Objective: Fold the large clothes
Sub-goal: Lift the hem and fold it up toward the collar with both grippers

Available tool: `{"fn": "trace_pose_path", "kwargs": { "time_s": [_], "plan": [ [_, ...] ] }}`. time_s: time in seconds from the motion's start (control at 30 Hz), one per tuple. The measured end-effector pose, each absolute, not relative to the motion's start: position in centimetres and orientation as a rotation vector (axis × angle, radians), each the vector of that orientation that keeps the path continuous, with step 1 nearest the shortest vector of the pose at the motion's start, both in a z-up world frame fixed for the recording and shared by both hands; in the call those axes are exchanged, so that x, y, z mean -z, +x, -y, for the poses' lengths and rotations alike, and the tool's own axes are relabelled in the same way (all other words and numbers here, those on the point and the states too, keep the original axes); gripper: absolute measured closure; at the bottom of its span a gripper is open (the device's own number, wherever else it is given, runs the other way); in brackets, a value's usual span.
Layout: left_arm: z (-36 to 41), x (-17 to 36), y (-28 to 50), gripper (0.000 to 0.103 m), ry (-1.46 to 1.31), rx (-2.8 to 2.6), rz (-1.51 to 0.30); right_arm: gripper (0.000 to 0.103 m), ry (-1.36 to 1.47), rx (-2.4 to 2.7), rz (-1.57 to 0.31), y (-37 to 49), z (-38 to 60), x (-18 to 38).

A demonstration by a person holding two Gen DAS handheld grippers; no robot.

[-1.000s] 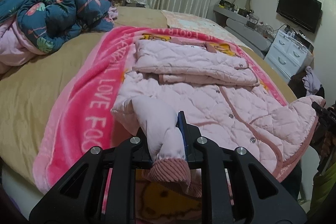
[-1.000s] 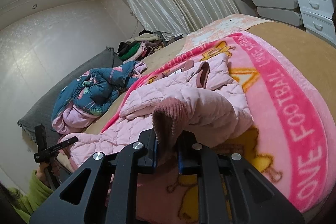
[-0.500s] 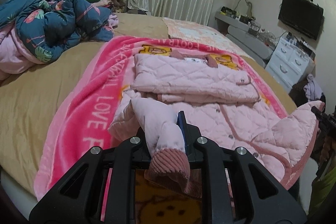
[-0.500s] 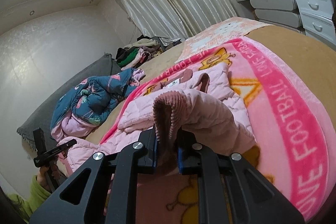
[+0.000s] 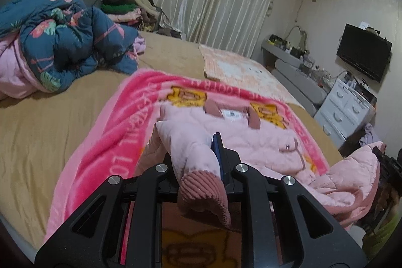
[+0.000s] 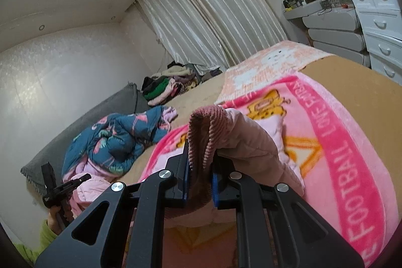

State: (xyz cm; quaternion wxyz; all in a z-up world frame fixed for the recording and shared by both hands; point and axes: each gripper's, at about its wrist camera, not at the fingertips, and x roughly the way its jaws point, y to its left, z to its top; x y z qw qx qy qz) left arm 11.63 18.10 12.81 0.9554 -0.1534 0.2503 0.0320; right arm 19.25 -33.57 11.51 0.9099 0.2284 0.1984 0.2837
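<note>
A pale pink quilted jacket (image 5: pixel 263 142) lies partly folded on a bright pink blanket (image 5: pixel 120 132) on the bed. My left gripper (image 5: pixel 198 162) is shut on one bottom corner of the jacket, with its ribbed dusty-pink hem (image 5: pixel 203 192) hanging toward the camera. My right gripper (image 6: pixel 199 182) is shut on the other bottom corner, with its ribbed hem (image 6: pixel 206 127) standing up between the jaws and the jacket's fabric (image 6: pixel 251 142) draped to the right. Both corners are lifted above the blanket. The other gripper shows at the edge of each view.
A blue floral quilt (image 5: pixel 62 42) is heaped on the left of the tan bed (image 5: pixel 50 132). A clothes pile (image 5: pixel 125 9) sits by the curtains. A white dresser (image 5: pixel 346 109) and a wall TV (image 5: pixel 364 54) stand to the right.
Both grippers have risen and moved forward over the bed, carrying the jacket's bottom edge up toward its collar. The lower half of the jacket has lifted off the blanket.
</note>
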Motion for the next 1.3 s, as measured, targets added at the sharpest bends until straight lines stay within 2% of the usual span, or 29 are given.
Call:
{"fn": "trace_pose_path", "kwargs": {
  "time_s": [0.23, 0.43, 1.0, 1.23, 1.3],
  "plan": [
    [-19.2, -14.8, 14.7, 0.092, -0.328, -0.082, -0.471, 0.091, 0.45, -0.563, -0.373, 22.4, 32.7, -14.7],
    [-20.0, -14.6, 17.9, 0.092, -0.321, -0.122, -0.467, 0.091, 0.452, -0.525, -0.389, 26.2, 31.8, -15.0],
    [-20.8, -10.0, 26.6, 0.091, -0.228, -0.223, -0.553, 0.089, 0.57, -0.458, -0.568, 38.0, 31.1, -9.5],
    [-21.6, -7.1, 29.4, 0.09, -0.21, -0.254, -0.615, 0.078, 0.629, -0.479, -0.615, 40.9, 30.6, -7.7],
    [-21.8, -6.4, 30.0, 0.09, -0.212, -0.259, -0.627, 0.068, 0.638, -0.49, -0.615, 41.2, 30.6, -7.3]
  ]
}}
